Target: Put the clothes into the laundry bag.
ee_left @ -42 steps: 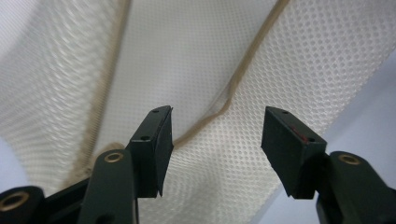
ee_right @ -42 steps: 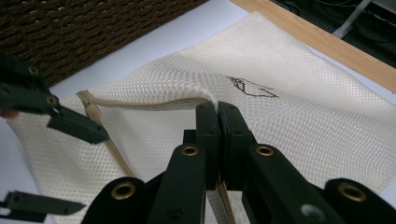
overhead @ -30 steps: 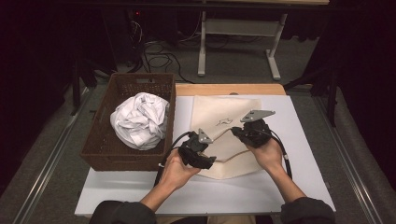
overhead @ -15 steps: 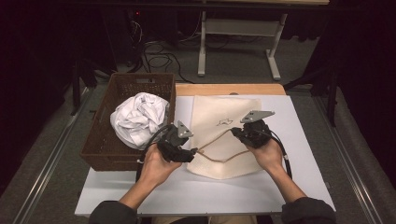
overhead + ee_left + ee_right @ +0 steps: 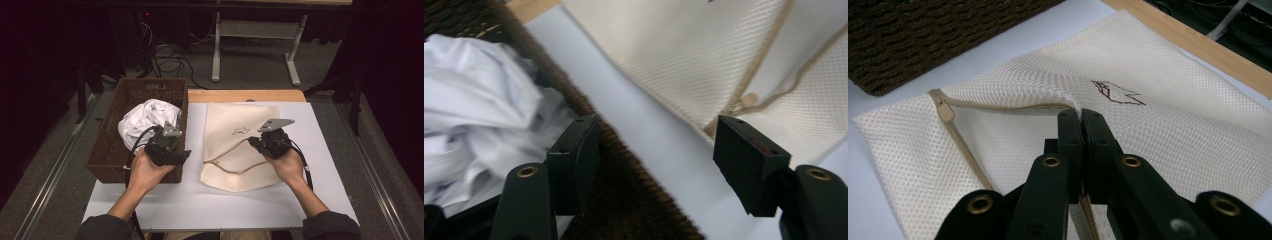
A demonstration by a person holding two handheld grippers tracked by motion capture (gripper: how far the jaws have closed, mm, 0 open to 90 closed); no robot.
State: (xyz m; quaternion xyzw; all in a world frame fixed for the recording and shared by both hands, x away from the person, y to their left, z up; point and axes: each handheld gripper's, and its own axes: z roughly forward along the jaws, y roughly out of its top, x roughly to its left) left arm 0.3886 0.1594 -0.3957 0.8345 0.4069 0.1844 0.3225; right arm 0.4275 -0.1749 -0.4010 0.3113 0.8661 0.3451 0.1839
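Two grippers, one mesh bag, one basket, one bundle of white cloth: that is the count on the white surface [image 5: 150,200].

Nearest, the right gripper [image 5: 257,142] has its jaws pressed together on the upper edge of the cream mesh bag [image 5: 235,150], lifting that layer off the one beneath so the mouth gapes to the left of the jaws. The right gripper view makes this plain: the tan-trimmed edge [image 5: 998,106] runs from the closed jaws to a corner with a small tab, and a dark stitched emblem [image 5: 1118,92] sits just beyond the jaws. From the high view the pinch itself is hidden under the hand.

The left gripper [image 5: 186,152] is empty, its jaws apart and just lately widening. In the left gripper view the brown wicker basket [image 5: 624,165] rim passes between the jaws, the white cloth [image 5: 479,115] lies by the left jaw, and the bag's trimmed edge lies just past the right jaw. The high view adds what that close view cannot: the basket [image 5: 107,150] stands whole beside the bag, the cloth [image 5: 145,120] crumpled inside it, and beyond the bag a wooden strip [image 5: 245,95].
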